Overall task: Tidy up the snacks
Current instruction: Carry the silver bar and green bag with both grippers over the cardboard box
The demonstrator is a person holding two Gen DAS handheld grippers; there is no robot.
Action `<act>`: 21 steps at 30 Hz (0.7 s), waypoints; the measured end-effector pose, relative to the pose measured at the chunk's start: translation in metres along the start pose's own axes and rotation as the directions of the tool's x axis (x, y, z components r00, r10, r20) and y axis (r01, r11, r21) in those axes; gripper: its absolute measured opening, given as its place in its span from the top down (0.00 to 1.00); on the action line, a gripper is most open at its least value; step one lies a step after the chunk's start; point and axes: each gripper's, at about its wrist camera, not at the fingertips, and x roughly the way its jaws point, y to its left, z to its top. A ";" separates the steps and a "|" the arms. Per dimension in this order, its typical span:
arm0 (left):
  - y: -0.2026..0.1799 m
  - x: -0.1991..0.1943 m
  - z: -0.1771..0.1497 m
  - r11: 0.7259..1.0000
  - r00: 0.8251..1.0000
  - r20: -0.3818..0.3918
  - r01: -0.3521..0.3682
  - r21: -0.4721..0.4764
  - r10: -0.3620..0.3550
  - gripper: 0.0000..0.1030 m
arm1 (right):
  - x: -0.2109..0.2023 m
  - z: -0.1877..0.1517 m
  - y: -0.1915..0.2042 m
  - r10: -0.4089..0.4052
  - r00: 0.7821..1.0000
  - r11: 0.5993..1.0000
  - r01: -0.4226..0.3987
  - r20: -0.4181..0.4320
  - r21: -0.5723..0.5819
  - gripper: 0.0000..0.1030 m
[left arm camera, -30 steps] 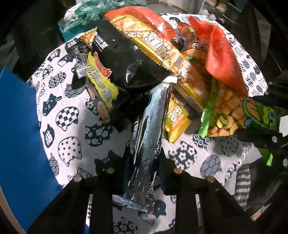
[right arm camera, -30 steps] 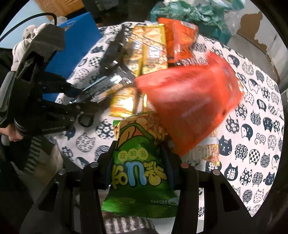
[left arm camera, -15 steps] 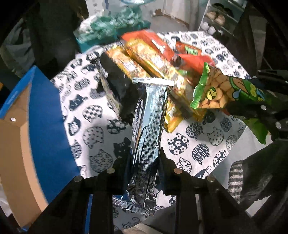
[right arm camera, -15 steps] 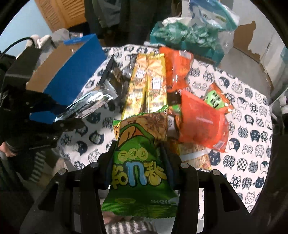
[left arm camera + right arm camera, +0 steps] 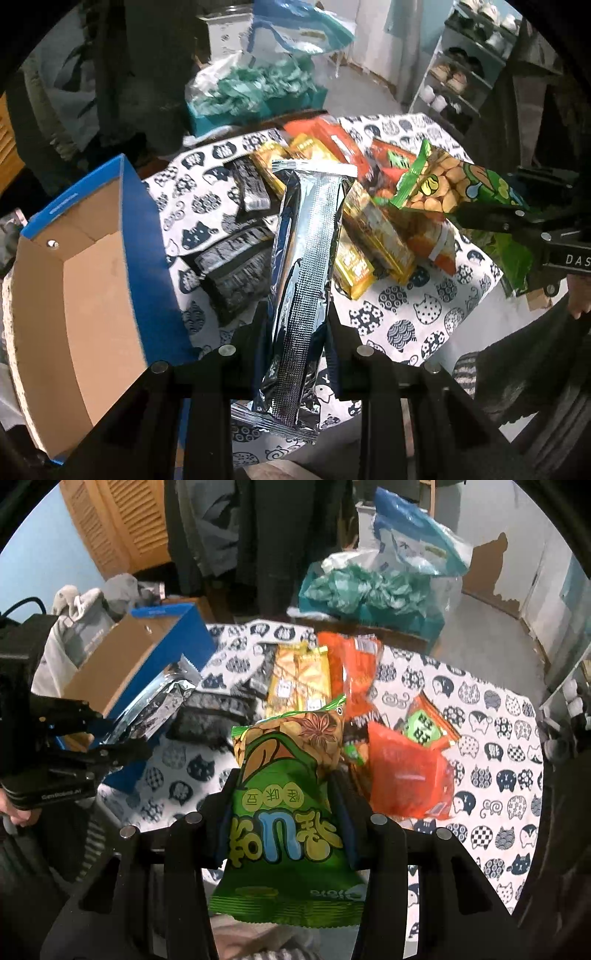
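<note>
Snacks now ride clear of the pile: the left gripper [image 5: 295,332], clamped on a silver packet [image 5: 303,273], has risen beside the blue box [image 5: 110,266], the right gripper [image 5: 282,812] pinching a green bag [image 5: 284,812], ready for boxing.

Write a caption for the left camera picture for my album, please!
Left gripper holds a silver snack pack up beside the open blue box.

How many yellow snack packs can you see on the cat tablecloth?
2 in the right wrist view: one yellow pack and a second yellow pack lie side by side, left of the orange bag. More may be hidden under the pile.
</note>
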 end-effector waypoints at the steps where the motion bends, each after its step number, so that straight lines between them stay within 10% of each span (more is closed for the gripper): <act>1: 0.002 -0.003 0.001 1.000 1.000 0.006 -0.003 -0.004 0.003 0.74 | -0.002 0.003 0.002 0.004 1.000 1.000 -0.004 0.010 0.002 0.56; 21: 0.073 -0.046 0.008 0.989 0.992 0.080 -0.087 -0.120 0.097 0.74 | -0.010 0.054 0.046 0.045 0.997 0.998 -0.042 0.068 -0.044 0.56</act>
